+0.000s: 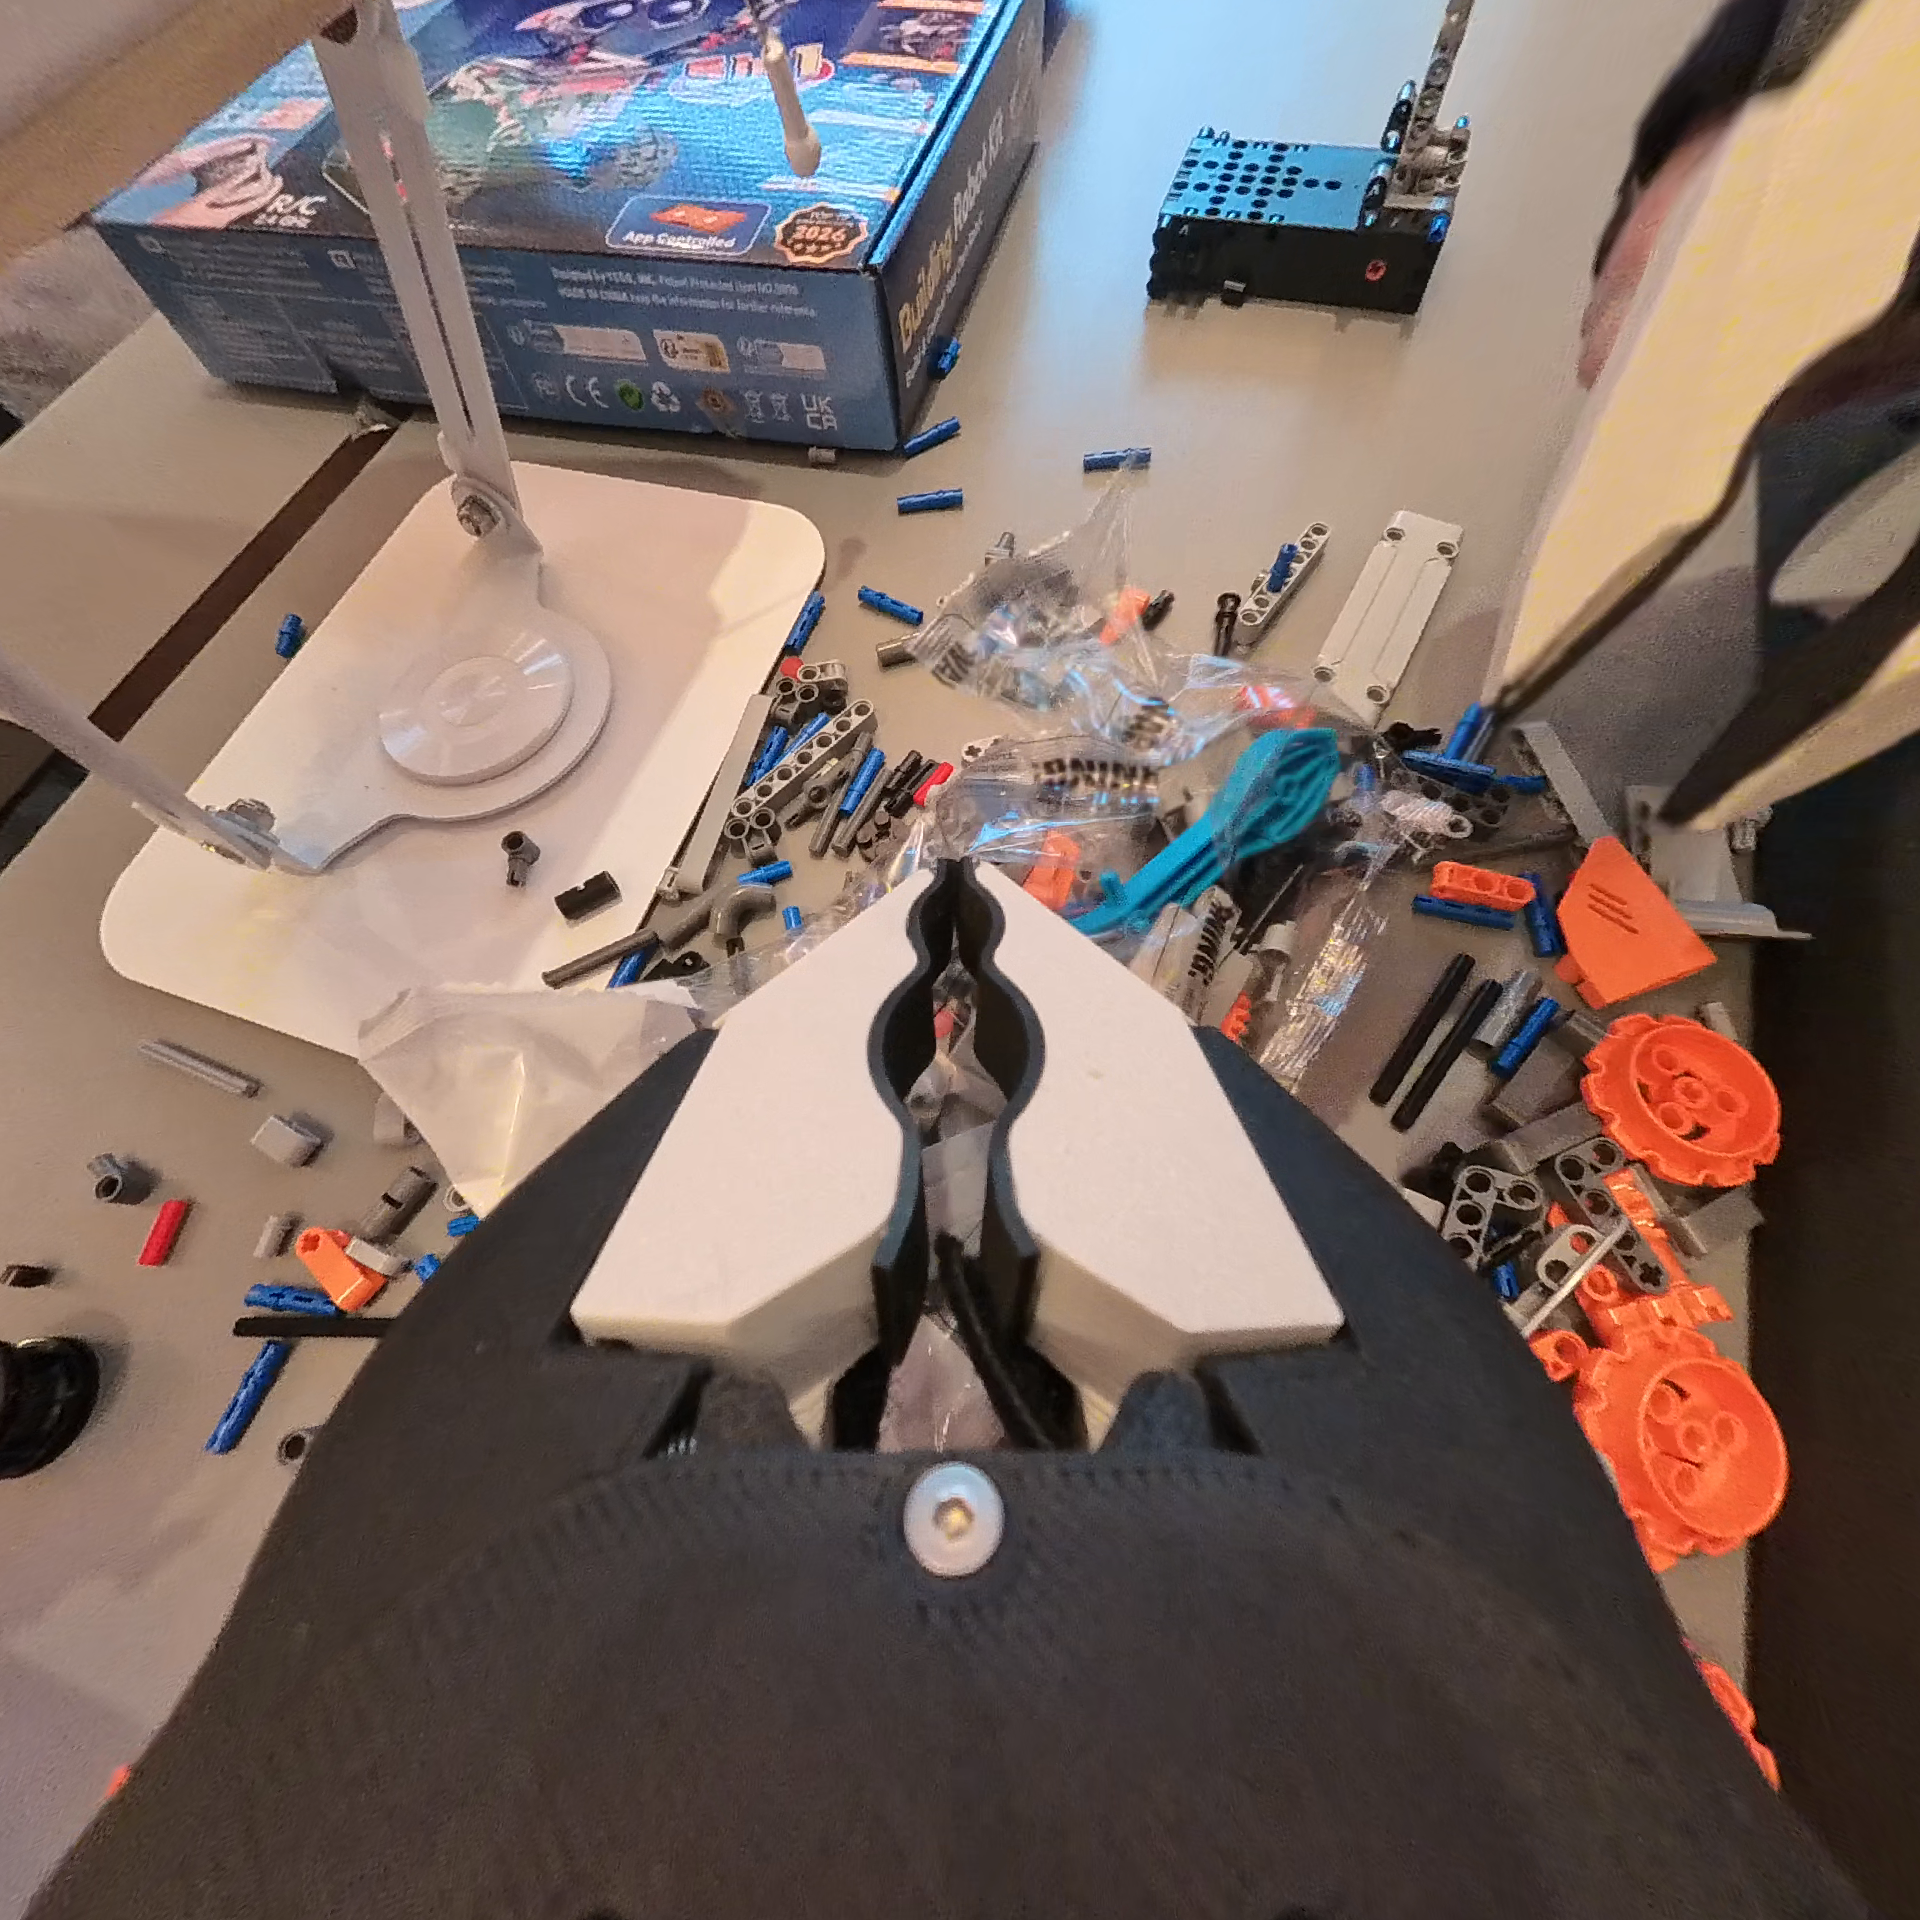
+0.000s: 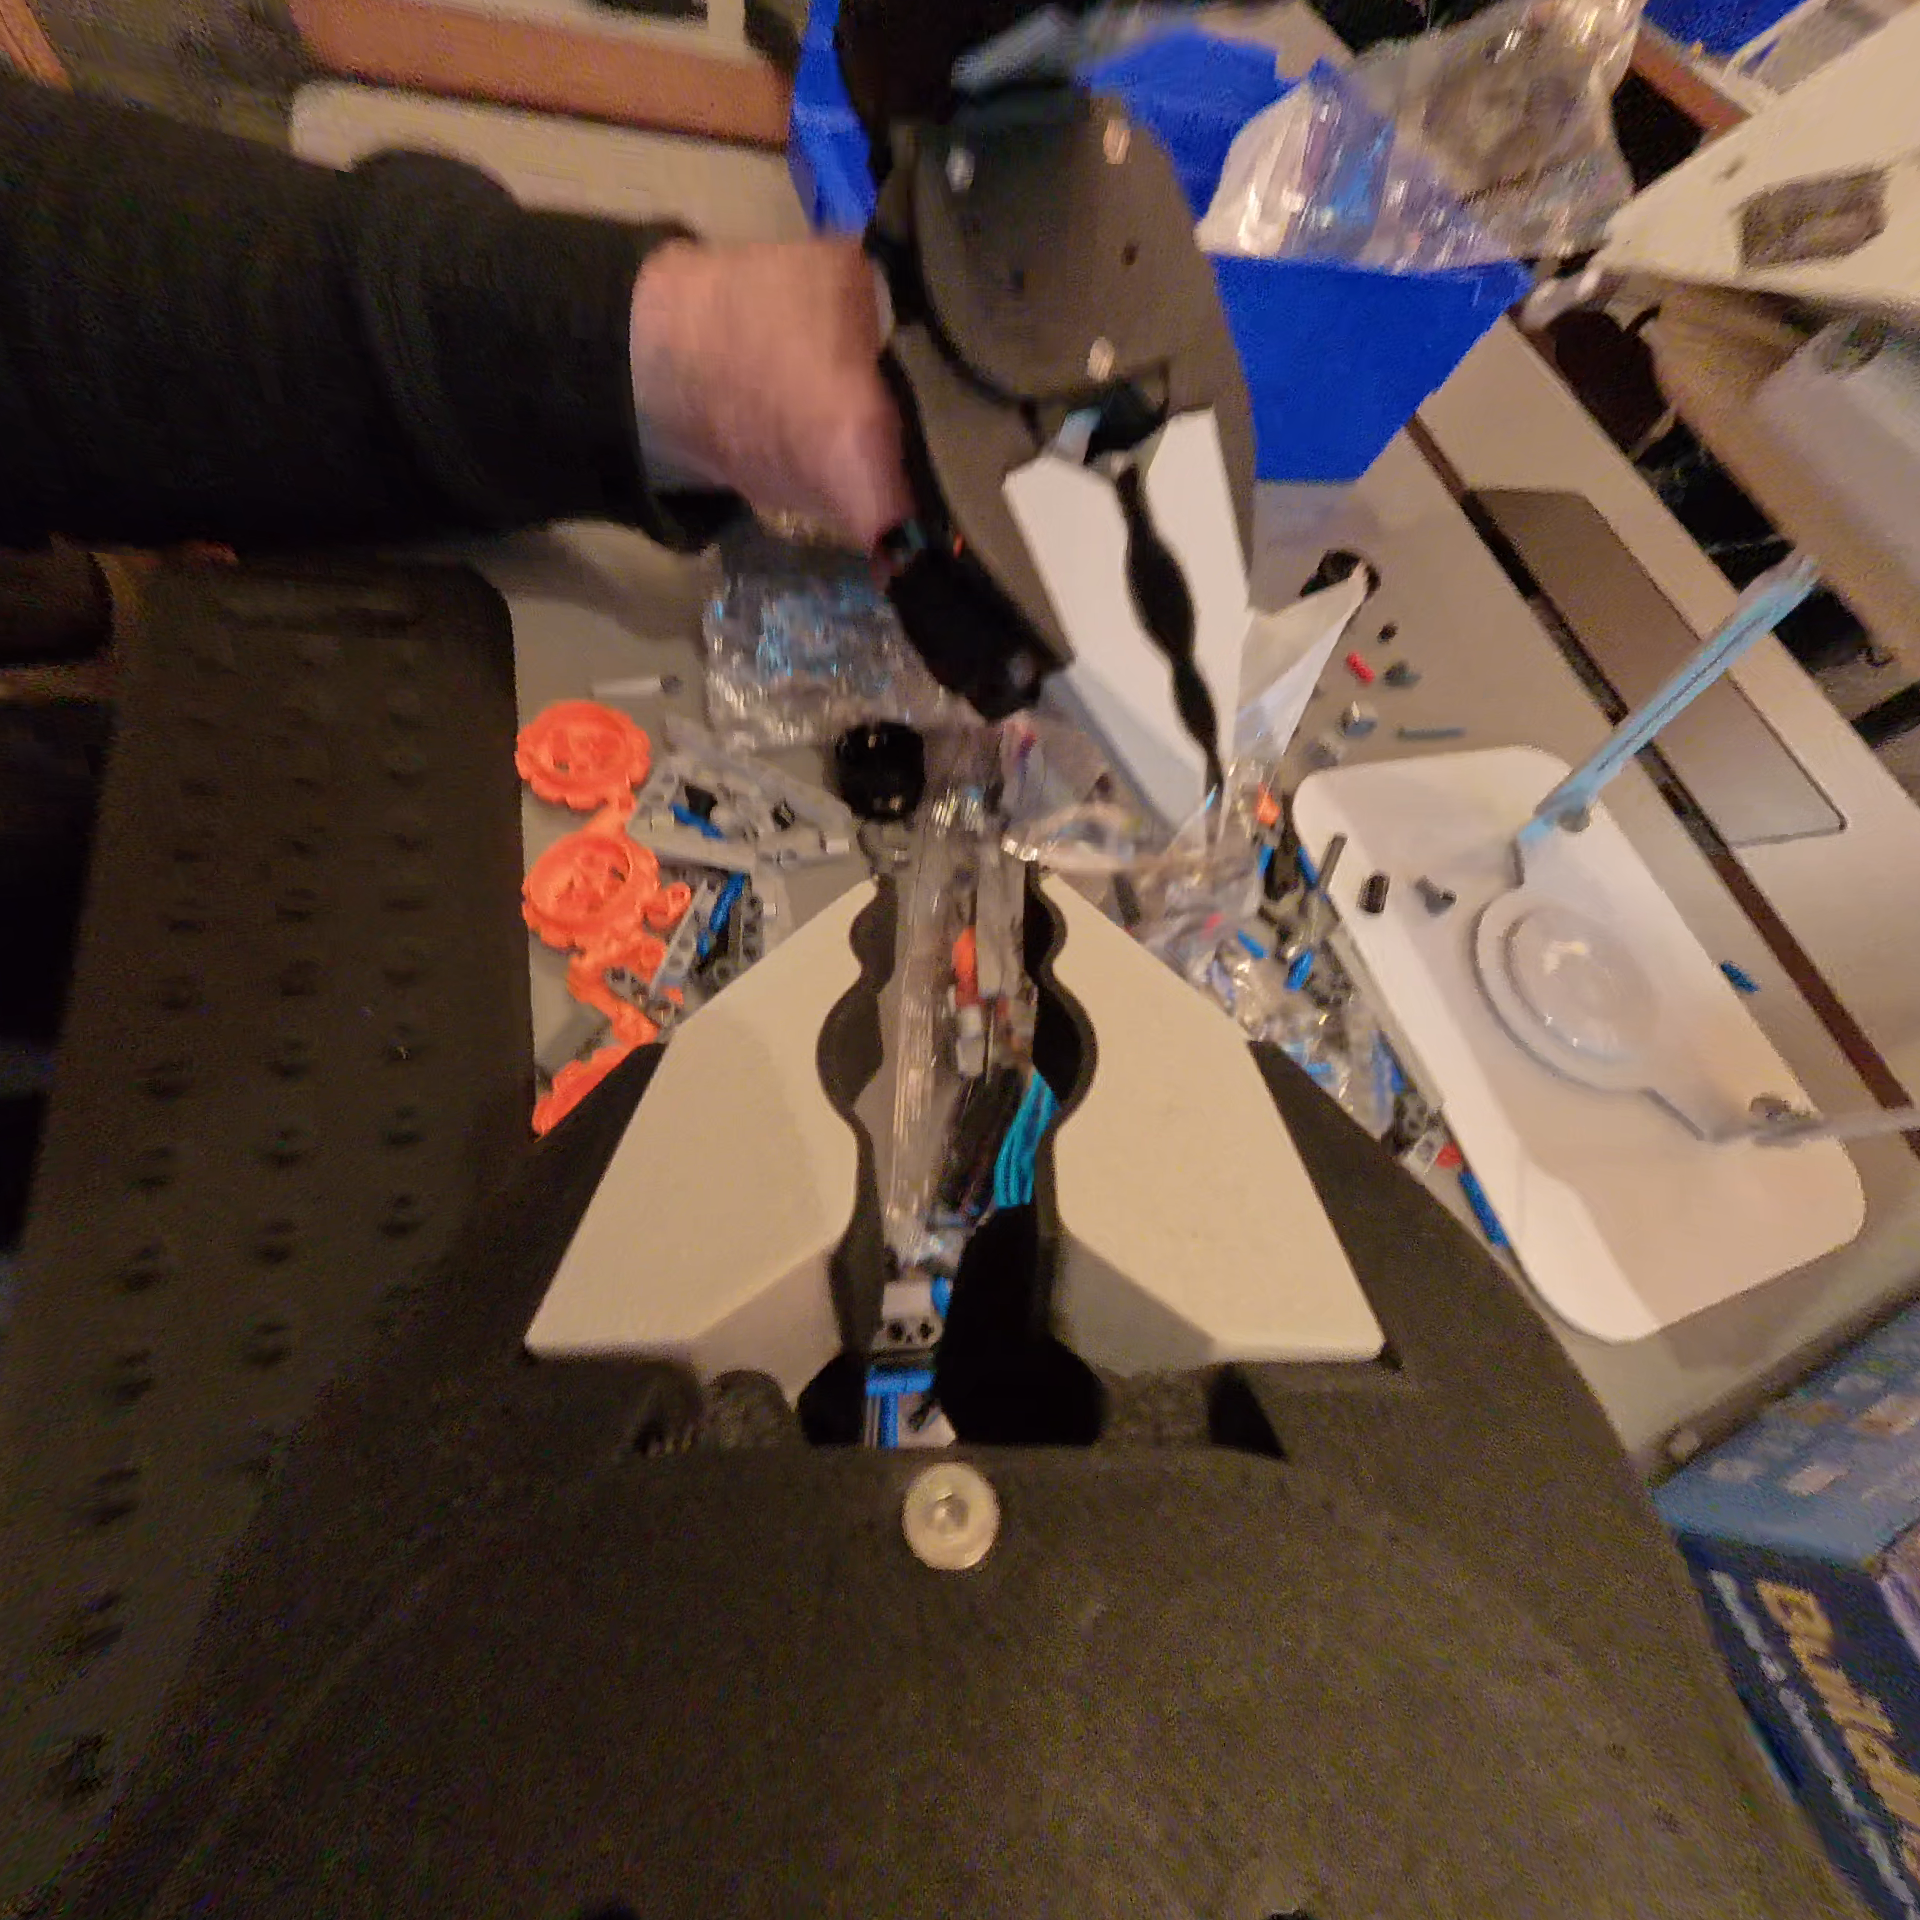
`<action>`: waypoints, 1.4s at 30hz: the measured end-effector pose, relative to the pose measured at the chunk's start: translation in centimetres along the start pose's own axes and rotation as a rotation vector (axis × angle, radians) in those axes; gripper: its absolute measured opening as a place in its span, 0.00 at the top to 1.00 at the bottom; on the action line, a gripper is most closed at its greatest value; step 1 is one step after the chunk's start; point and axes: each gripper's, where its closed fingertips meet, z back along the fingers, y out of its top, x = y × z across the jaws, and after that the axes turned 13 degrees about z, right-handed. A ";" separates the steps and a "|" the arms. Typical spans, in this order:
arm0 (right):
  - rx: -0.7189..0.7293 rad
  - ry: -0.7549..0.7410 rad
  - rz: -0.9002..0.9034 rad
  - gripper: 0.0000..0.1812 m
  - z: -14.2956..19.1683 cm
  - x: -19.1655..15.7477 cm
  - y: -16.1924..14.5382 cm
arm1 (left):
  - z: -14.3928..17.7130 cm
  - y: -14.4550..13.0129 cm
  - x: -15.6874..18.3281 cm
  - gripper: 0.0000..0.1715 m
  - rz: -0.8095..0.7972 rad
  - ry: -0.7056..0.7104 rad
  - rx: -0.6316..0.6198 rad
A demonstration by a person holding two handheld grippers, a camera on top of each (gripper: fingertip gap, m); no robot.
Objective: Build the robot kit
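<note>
Two grippers over the parts pile. Left gripper (image 1: 954, 868): fingers pressed nearly together, tips at a clear plastic bag (image 1: 1091, 800); whether pinching it, cannot tell. Teal piece (image 1: 1262, 800) just right of the tips, white lamp base (image 1: 665, 582) to the left. Right gripper (image 2: 951, 883): fingers parted, crumpled clear bag (image 2: 935, 997) between them, orange gears (image 2: 587, 883) left.

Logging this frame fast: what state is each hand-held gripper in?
Left hand-held gripper: shut, tips together over a clear plastic bag; whether it pinches it cannot be told.
Right hand-held gripper: open.
</note>
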 end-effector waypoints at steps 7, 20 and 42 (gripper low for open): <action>-0.145 0.213 -0.151 0.96 -3.5 2.3 -3.9 | 0.2 0.3 0.5 1.00 -0.009 -0.012 0.014; -0.278 0.242 -0.232 0.91 -4.4 3.0 -7.5 | 0.2 0.5 0.5 1.00 -0.013 -0.012 0.027; -0.162 0.241 -0.269 0.96 -5.1 4.0 -5.9 | 1.5 2.0 -0.6 1.00 0.065 -0.009 0.130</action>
